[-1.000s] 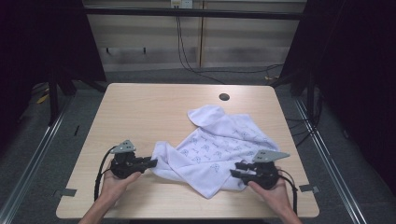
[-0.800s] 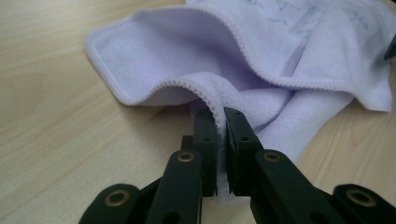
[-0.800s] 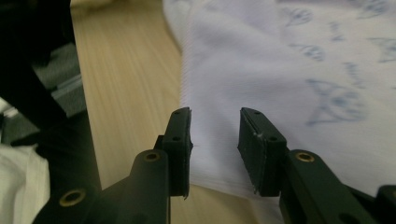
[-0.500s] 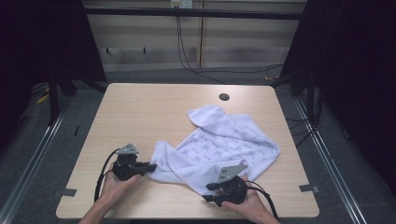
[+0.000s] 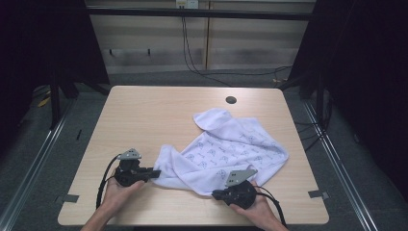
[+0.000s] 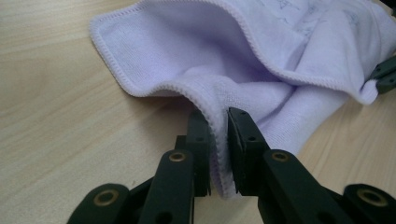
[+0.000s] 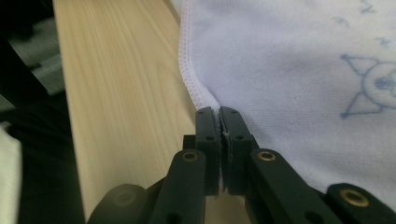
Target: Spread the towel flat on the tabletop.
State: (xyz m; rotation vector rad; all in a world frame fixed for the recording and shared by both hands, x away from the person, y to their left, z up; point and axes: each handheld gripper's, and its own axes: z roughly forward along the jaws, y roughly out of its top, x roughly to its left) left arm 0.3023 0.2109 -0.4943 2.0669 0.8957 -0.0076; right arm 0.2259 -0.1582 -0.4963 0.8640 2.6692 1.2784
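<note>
Your left gripper (image 5: 153,172) sits near the table's front left, its black jaws nearly closed on the stitched hem of the white towel (image 5: 231,149); in the left gripper view (image 6: 218,140) the hem runs down between the two fingers, pinched, with a narrow gap left by the cloth's thickness. Your right gripper (image 5: 216,194) is at the front, right of centre, under a grey three-cornered plate. In the right gripper view (image 7: 219,122) its jaws are pressed together on the towel's overlocked edge, almost no gap.

The towel is soft terry, looped pile visible close up, faint blue printed figures on one face, plain on the folded underside. It lies crumpled across the right-centre of the pale wood-grain table (image 5: 144,120), one rounded lobe reaching toward the small dark round hole (image 5: 231,100) near the far edge. The near-left corner is folded over itself in a thick roll.

Both your hands (image 5: 118,192) rest on the tabletop behind the grippers.
</note>
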